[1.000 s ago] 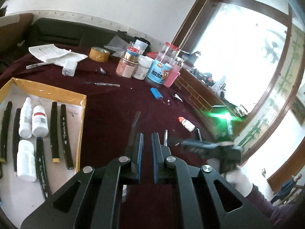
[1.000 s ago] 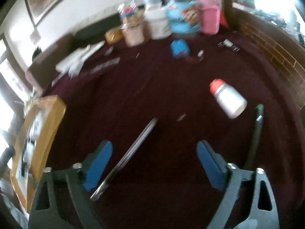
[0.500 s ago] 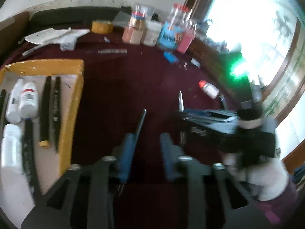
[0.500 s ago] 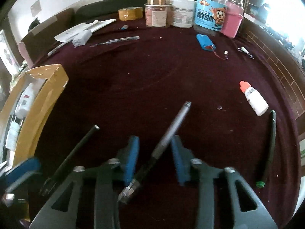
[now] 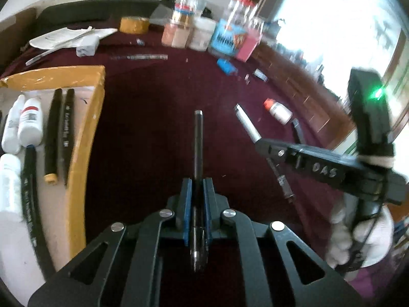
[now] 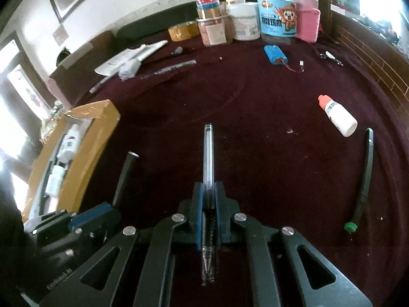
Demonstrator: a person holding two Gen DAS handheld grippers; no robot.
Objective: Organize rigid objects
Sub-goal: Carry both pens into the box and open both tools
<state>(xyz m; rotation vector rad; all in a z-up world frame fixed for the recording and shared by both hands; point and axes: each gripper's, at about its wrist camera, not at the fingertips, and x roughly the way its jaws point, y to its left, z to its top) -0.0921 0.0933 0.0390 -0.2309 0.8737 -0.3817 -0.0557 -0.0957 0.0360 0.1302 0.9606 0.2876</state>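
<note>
My left gripper [image 5: 196, 186] is shut on a dark pen [image 5: 198, 138] that points forward above the maroon table. My right gripper [image 6: 208, 192] is shut on a clear pen [image 6: 208, 151] held the same way. The right gripper also shows in the left wrist view [image 5: 265, 144], and the left gripper shows at lower left of the right wrist view [image 6: 102, 211]. A cardboard tray [image 5: 87, 117] at left holds several black markers [image 5: 52, 133] and white bottles [image 5: 30, 125]. A small white bottle with an orange cap [image 6: 337, 117] and a black pen with a green cap [image 6: 364, 181] lie on the table at right.
Jars and tubs [image 6: 276, 10] stand at the table's far edge with a tape roll [image 6: 182, 30], papers [image 6: 127, 58], a thin pen [image 6: 168, 70] and a blue battery pack [image 6: 274, 55]. A brick ledge [image 6: 370, 58] runs along the right side.
Both grippers have closed, the left on the dark pen and the right on the clear pen. Both pens have been lifted and now point forward along the fingers.
</note>
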